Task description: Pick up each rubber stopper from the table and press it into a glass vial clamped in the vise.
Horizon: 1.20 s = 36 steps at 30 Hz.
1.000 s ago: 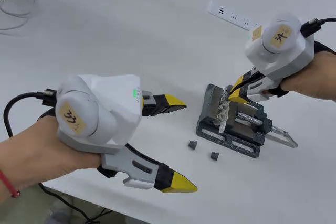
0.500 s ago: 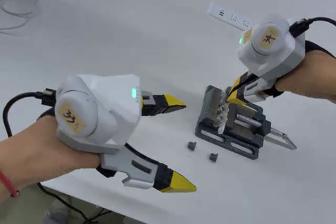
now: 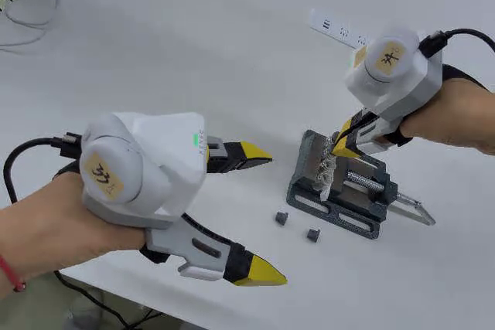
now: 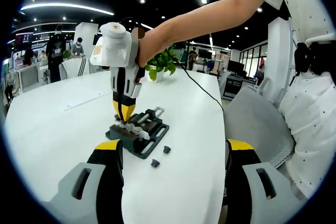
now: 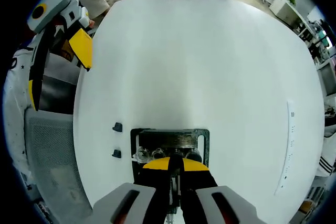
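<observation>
- The left gripper [image 3: 263,214] hovers wide open and empty, near left.
- The right gripper [image 3: 339,147], jaws together, sits over the vials [image 3: 328,169] in the vise [image 3: 340,214]; what it grips is hidden.
- Two stoppers [image 3: 282,218] lie beside the vise.

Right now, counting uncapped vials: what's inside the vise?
A row of glass vials clamped in the vise; the right claw covers part of the row, hiding what is beneath.

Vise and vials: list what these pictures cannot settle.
Right gripper view: the shut tips of the right gripper hide whether they pinch anything.
Same view: it covers part of the row of vials in the vise; count unsure.
Head view: the vials blur into glare; which are plugged is unclear.
Head view: the two loose stoppers are too small to tell which end is up.
</observation>
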Each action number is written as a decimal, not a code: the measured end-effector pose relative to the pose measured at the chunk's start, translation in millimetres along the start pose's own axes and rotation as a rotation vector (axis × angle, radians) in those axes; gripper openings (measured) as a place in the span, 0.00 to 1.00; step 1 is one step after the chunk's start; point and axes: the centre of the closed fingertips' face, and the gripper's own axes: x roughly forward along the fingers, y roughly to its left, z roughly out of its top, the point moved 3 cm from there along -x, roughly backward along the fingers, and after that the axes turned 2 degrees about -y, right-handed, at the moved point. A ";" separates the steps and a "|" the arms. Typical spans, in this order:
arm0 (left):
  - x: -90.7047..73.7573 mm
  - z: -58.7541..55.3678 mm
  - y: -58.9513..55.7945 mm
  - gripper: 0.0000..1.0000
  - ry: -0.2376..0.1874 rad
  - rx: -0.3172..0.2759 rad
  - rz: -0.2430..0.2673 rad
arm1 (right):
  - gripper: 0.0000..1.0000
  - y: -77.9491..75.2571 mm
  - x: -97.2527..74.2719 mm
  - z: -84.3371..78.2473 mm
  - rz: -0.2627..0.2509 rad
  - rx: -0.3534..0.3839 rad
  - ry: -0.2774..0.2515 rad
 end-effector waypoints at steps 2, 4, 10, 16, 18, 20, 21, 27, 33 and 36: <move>0.2 0.9 -0.4 0.78 -0.001 0.003 0.000 | 0.00 -1.2 1.7 0.9 -0.005 -0.008 0.012; 0.6 1.9 -1.2 0.78 -0.001 0.004 0.000 | 0.00 0.3 1.0 0.6 -0.004 0.003 0.010; -0.9 2.7 -3.6 0.78 0.005 0.014 -0.002 | 0.00 -0.6 -1.0 -1.4 -0.016 -0.001 -0.016; -3.7 3.3 -2.1 0.78 0.010 0.020 0.004 | 0.01 1.7 -2.1 -3.0 -0.043 0.023 -0.057; -3.7 3.7 -2.3 0.78 0.011 0.020 0.004 | 0.01 1.8 -3.6 -3.8 -0.045 0.037 -0.072; -3.7 3.4 -1.6 0.78 0.013 0.020 0.005 | 0.01 1.0 -3.4 -3.3 -0.048 0.039 -0.080; -3.6 3.5 -1.8 0.78 0.014 0.021 0.004 | 0.01 0.8 -3.3 -3.2 -0.049 0.040 -0.084; -4.8 2.6 -1.6 0.77 0.016 0.022 0.008 | 0.01 0.0 -3.5 -3.2 -0.058 0.053 -0.108; -7.3 1.0 -1.2 0.75 0.022 0.017 0.012 | 0.01 0.4 -4.5 -4.9 -0.081 0.067 -0.136; -8.4 0.1 -0.3 0.75 0.027 0.019 0.014 | 0.03 2.5 -7.2 -2.5 -0.079 0.066 -0.161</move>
